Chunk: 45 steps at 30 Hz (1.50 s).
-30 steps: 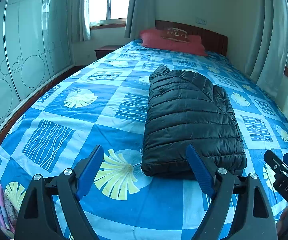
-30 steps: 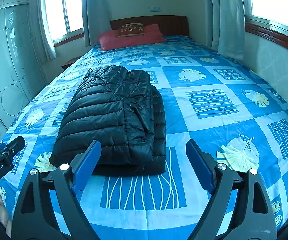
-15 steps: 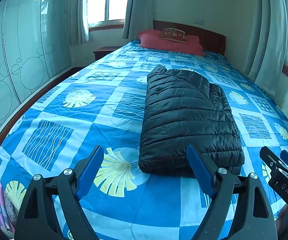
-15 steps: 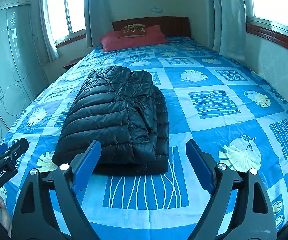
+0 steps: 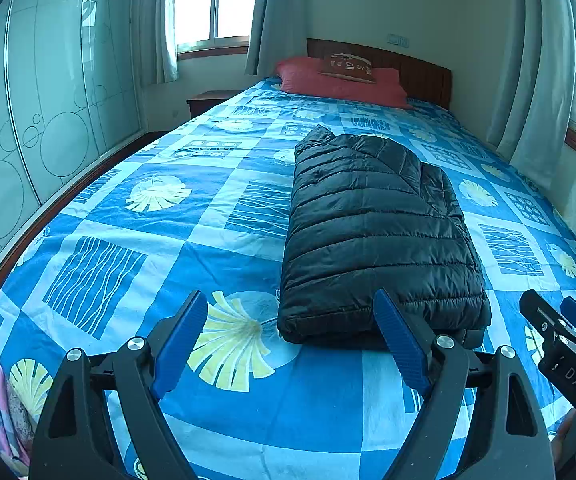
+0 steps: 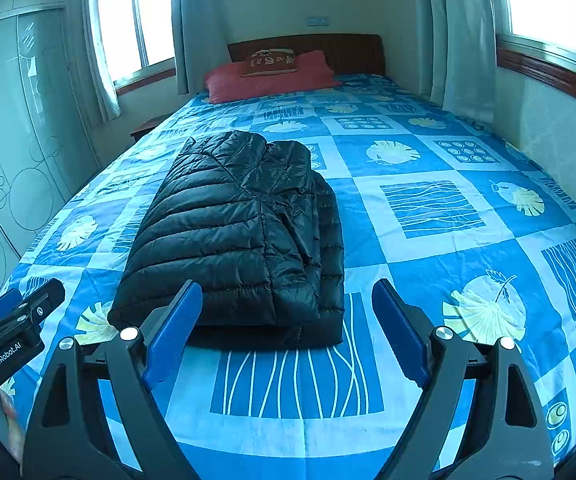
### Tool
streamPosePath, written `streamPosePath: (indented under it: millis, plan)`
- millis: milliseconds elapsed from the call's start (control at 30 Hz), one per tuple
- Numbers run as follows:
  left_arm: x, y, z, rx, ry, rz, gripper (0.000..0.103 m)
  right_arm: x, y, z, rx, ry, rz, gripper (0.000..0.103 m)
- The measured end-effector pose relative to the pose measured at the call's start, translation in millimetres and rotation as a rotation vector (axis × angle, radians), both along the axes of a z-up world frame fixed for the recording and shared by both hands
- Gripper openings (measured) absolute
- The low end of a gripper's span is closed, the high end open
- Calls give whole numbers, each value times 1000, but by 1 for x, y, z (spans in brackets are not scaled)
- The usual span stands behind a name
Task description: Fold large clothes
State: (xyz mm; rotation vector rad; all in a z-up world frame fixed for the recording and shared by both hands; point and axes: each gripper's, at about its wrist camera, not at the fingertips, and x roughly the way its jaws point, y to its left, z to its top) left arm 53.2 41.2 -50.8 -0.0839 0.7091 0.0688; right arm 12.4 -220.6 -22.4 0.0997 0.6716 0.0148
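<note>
A black quilted puffer jacket (image 5: 375, 232) is seen folded into a compact bundle on the blue patterned bed (image 5: 168, 240), slightly farther from the pulled-back, wide-open, empty left claw (image 5: 289, 344) and right claw (image 6: 284, 332), so the folding is judged finished.

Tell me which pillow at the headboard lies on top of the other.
The small brown cushion with pale markings lies on top; the wide red pillow lies beneath it, directly on the bed.
</note>
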Motion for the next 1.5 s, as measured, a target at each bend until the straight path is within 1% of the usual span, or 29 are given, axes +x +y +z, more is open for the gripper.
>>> streamPosePath:
  millis: [300, 500, 867, 967, 1033, 1100, 1167, 1333, 1433, 1467, 1500]
  plan:
    - [-1, 0, -1, 1, -1, 2, 84, 0, 0, -1, 1, 6, 2, 87]
    - [-2, -1, -1, 17, -7, 6, 84, 0, 1, -1, 2, 7, 5, 87]
    - [-4, -5, 7, 37, -40, 7, 84, 1, 0, -2, 3, 6, 6, 87]
    - [-3, -6, 6, 45, -20, 7, 84, 1, 1, -3, 2, 6, 9, 87]
    - [-2, -8, 4, 67, 2, 24, 84, 0, 1, -3, 1, 5, 10, 87]
    - [-1, -9, 4, 84, 8, 27, 84, 1, 2, -3, 1, 7, 11, 87]
    - [-1, -9, 4, 80, 0, 20, 84, 0, 2, -3, 1, 5, 11, 87]
    - [-2, -5, 7, 40, -24, 18, 84, 0, 2, -4, 1, 7, 11, 87]
    - [-3, -5, 9, 37, -41, 12, 84, 0, 2, -6, 2, 9, 14, 87]
    - [-2, -4, 9, 32, -43, 4, 84, 0, 2, -6, 3, 11, 15, 87]
    - [-2, -4, 9, 24, -36, -5, 87, 1, 2, -7, 6, 13, 17, 87]
